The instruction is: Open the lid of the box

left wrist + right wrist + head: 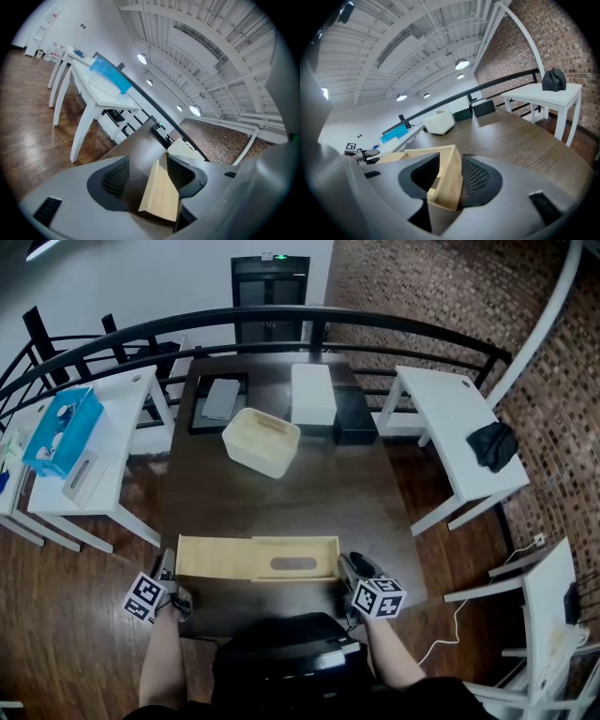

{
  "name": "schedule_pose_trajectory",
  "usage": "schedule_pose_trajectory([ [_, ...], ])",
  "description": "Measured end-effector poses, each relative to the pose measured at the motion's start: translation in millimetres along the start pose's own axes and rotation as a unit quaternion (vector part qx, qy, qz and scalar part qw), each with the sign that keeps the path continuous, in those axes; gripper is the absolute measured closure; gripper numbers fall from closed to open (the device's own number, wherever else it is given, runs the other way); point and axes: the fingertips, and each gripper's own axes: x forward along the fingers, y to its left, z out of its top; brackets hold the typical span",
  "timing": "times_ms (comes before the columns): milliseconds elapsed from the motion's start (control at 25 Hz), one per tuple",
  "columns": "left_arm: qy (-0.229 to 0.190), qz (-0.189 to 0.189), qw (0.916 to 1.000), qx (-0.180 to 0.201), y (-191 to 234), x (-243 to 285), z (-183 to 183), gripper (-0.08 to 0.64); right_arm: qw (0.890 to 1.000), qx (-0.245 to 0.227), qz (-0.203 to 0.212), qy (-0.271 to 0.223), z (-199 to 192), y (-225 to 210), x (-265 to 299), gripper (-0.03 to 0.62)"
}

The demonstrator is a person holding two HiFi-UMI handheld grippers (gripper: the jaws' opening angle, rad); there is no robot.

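Looked to be the closing step: found the lid [258, 559] already off the box [261, 442], flat on the counter [281, 502], well apart from the box on the person's side. Held the left tongs [147, 173] wide open around one lid corner (gripping nothing); pinched the lid's other end in the right tongs [450, 176]. Called next, probably, for releasing there and drawing both clear.

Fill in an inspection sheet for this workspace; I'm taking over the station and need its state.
Surface: dark wooden table.
Job's things: slotted wooden box at the near edge.
Clutter: cream tub, white box, black box, dark tray.
Grippers: left gripper open around one box end; right gripper shut on the other.
Cables: white cable on the floor, right.
Surroundings: white side tables, black railing, brick wall.
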Motion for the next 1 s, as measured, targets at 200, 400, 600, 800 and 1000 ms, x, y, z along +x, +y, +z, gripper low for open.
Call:
schedule_pose_trajectory([
  [200,-0.055,-0.072,0.9888,0.119,-56.5,-21.9,34.1,0.404,0.993,-0.003,-0.041,-0.11,69.4,-13.4,-40.6,0.442],
  [400,-0.068,-0.158,0.9574,0.232,-142.2,-38.3,43.2,0.515,0.978,-0.02,-0.067,-0.198,135.5,-13.3,-77.4,0.519],
  [600,-0.095,-0.24,0.9414,0.217,-203.8,-59.3,47.2,0.546,0.97,-0.05,-0.067,-0.228,162.5,1.1,-97.0,0.589],
  [800,-0.1,-0.283,0.9274,0.223,-242.9,-83.6,42.0,0.546,0.958,-0.132,-0.046,-0.25,176.7,46.1,-120.1,0.591],
  [1000,-0.112,-0.29,0.916,0.253,-253.3,-97.7,33.1,0.546,0.949,-0.215,-0.055,-0.225,160.6,60.6,-116.7,0.592],
])
